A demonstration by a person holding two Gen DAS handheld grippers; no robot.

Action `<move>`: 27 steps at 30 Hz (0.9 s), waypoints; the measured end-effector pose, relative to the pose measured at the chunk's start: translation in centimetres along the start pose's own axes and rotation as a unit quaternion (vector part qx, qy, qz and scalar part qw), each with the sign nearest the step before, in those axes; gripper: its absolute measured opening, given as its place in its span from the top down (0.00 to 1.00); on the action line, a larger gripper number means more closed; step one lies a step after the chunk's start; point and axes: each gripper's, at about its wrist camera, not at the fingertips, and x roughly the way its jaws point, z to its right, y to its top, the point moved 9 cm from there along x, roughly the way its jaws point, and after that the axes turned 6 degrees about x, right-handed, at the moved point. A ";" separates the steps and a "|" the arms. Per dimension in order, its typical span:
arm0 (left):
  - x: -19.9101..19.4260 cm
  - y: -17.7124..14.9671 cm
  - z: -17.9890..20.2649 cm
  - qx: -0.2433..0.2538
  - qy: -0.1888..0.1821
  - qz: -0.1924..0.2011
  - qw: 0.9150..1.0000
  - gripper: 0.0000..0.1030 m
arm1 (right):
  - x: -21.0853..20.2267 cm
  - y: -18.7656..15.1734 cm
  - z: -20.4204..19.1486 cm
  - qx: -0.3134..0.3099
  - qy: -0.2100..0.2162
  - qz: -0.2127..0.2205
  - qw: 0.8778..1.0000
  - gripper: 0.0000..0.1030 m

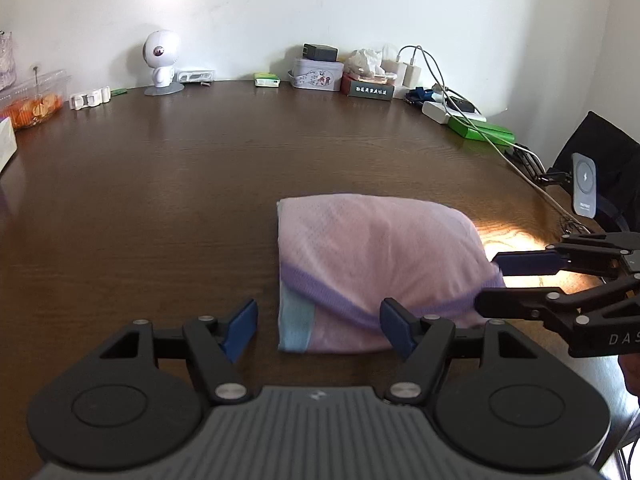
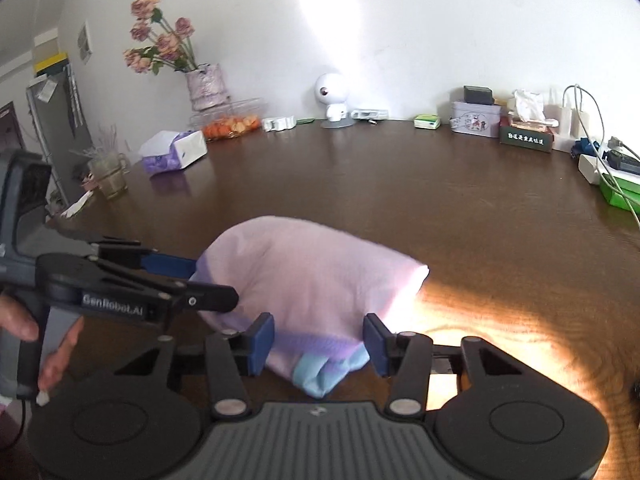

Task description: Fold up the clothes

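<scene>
A folded pink mesh garment (image 1: 372, 256) with a purple band and a light blue edge lies on the dark wooden table (image 1: 160, 184). My left gripper (image 1: 318, 326) is open, its blue pads on either side of the garment's near edge. My right gripper (image 1: 490, 280) comes in from the right, open, its fingers at the garment's right end. In the right wrist view the garment (image 2: 316, 276) lies between my right gripper's (image 2: 318, 340) open pads, and the left gripper (image 2: 208, 280) reaches its left end.
Along the far edge by the wall stand a white robot figure (image 1: 161, 60), a tin box (image 1: 317, 73), tissues, chargers and cables (image 1: 436, 76), and a green box (image 1: 480, 130). A tissue box (image 2: 176, 150), oranges (image 2: 230, 126) and a flower vase (image 2: 206, 84) stand at the left. A phone holder (image 1: 584, 188) is at the right edge.
</scene>
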 end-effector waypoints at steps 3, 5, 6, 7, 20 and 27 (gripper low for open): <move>-1.1 -0.9 0.0 -0.003 0.004 0.002 1.000 0.15 | -1.3 -0.7 0.4 0.007 -0.019 0.014 1.000 0.38; -1.3 -1.4 0.1 -0.003 0.005 -0.001 1.000 0.15 | -1.9 -1.0 0.3 0.005 -0.018 0.021 1.000 0.31; -1.2 -1.5 0.2 -0.002 0.006 0.001 1.000 0.14 | -2.0 -1.1 0.2 -0.001 -0.019 0.024 1.000 0.30; -1.2 -1.7 0.2 -0.001 0.007 0.003 1.000 0.12 | -2.0 -1.2 0.2 -0.008 -0.022 0.026 0.999 0.29; 0.1 -1.8 0.9 0.042 0.032 0.011 0.999 0.00 | -0.5 -2.1 0.8 -0.035 -0.057 0.006 0.998 0.21; 0.5 -1.6 1.4 0.061 0.033 0.008 0.998 0.12 | 0.5 -2.3 0.8 -0.039 -0.068 -0.008 0.997 0.25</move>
